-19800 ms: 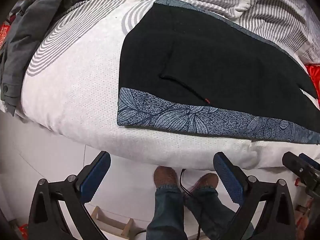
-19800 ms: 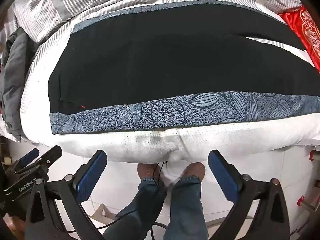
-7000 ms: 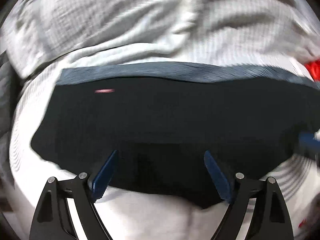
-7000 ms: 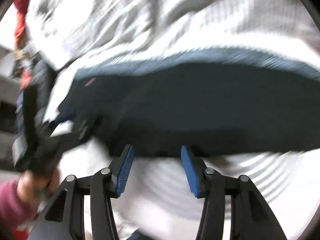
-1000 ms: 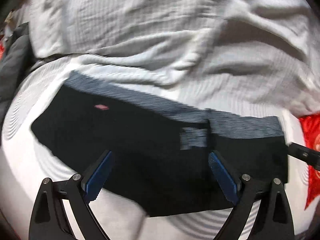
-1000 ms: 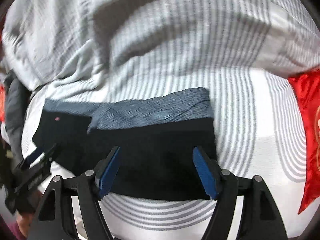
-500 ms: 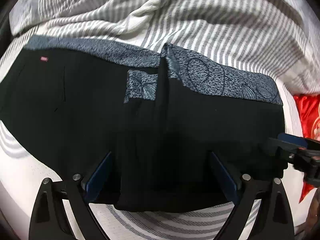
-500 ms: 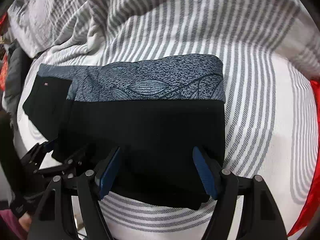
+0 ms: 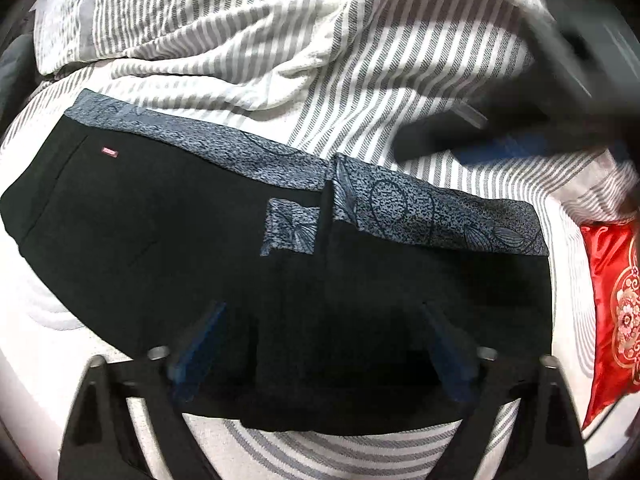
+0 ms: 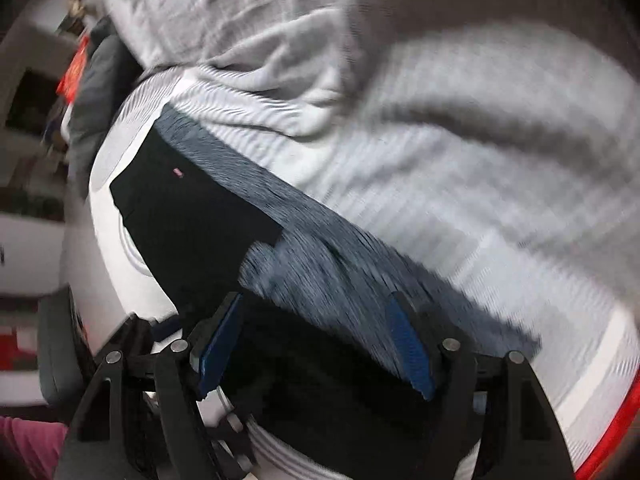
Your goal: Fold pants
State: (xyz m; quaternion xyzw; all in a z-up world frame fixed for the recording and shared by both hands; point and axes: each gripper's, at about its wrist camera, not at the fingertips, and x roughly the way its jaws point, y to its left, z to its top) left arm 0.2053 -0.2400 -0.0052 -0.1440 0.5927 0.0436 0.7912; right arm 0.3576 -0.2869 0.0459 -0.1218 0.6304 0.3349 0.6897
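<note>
On the striped bed (image 9: 400,80), towards its near edge, the black pants (image 9: 160,248) lie flat, the waist end at the left single-layered and the legs already doubled over it into a thicker stack at the right. Both the left gripper (image 9: 324,344) and the right gripper (image 10: 316,344) hover spread and empty over the near hem, so I judge one lengthwise and one crosswise fold done, with another crosswise fold probably left.
</note>
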